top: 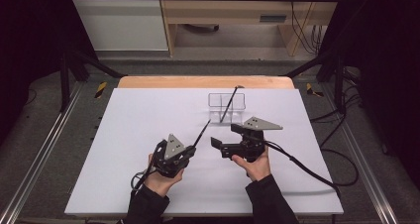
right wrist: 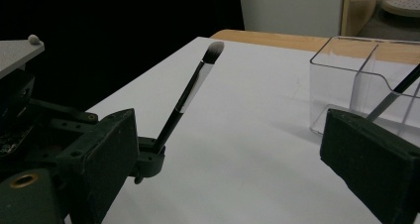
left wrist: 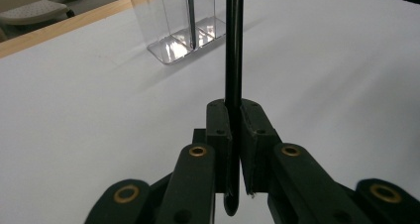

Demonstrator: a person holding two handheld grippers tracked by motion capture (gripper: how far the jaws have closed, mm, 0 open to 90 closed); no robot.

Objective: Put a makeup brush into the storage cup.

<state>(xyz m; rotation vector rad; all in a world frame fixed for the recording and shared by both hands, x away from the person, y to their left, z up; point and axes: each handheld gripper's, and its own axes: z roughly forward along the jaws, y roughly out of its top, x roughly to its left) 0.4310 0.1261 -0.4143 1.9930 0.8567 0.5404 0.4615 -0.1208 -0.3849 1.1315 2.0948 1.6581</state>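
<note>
A black-handled makeup brush [top: 200,133] is pinched in my left gripper [top: 190,149], which is shut on its handle. The brush slants up and away, toward a clear plastic organizer [top: 226,106] at the back of the white mat. In the left gripper view the handle [left wrist: 233,60] rises straight from between the two closed jaws. The right gripper view shows the brush [right wrist: 190,92] with its pale bristle head uppermost. My right gripper [top: 228,136] hovers just right of the brush, open with nothing between its fingers [right wrist: 369,159]. A second dark brush [top: 231,99] leans inside the organizer [right wrist: 356,80].
A white mat [top: 148,115] covers the table, whose wooden edge [top: 198,82] shows at the back. Cables [top: 307,169] trail from the right gripper across the mat's right side. Black frame posts stand at both sides, and a wooden desk is beyond the table.
</note>
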